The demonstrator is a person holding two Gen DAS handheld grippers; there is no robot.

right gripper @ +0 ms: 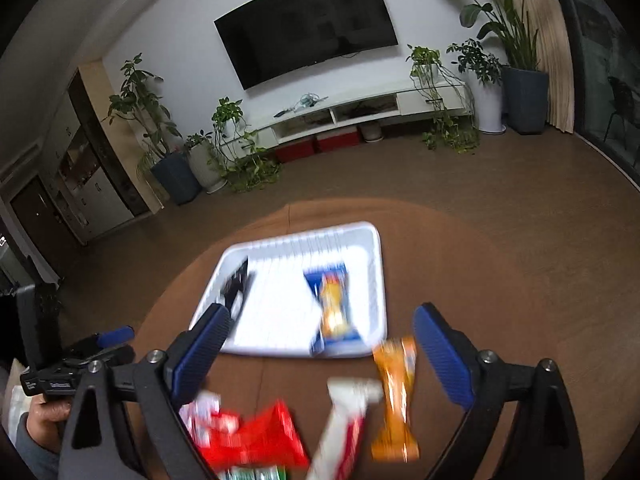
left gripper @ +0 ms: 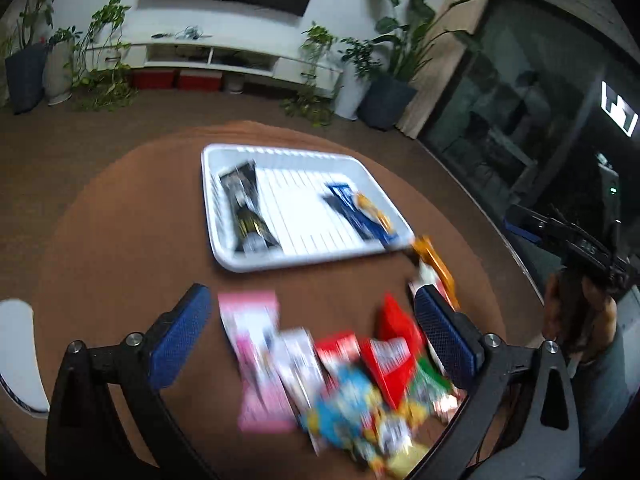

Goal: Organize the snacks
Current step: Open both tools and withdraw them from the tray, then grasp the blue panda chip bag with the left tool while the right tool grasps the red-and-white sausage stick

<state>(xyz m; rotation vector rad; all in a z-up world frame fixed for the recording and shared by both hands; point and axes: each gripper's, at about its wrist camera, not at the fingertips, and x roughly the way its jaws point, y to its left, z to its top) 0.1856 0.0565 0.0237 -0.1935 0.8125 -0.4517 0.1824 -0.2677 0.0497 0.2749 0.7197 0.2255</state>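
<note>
The left tongs (left gripper: 312,316) are held released, their blue pads spread wide above a loose pile of snack packets with nothing gripped between them. A pink packet (left gripper: 256,360) is seen just inside the left pad, and a red packet (left gripper: 394,344) lies close to the right pad; a blue and yellow packet (left gripper: 352,412) is heaped on the others nearer the camera. The packets are blurred, so no printing can be read.

The right tongs (right gripper: 324,344) are likewise spread apart and empty. Between their fingers an orange packet (right gripper: 396,396) and a white and red packet (right gripper: 344,428) are seen lying on the worktop (right gripper: 460,256), with a red packet (right gripper: 256,440) to the left of them.

Beyond both pairs of tongs a white tray (left gripper: 224,256) is set on the round brown worktop. Two snacks are held in it: a black packet (left gripper: 246,208) along its left side and a blue packet (left gripper: 360,212) towards its right side, well apart from each other. The orange packet (left gripper: 434,264) is found just outside the tray's near right corner.
</note>
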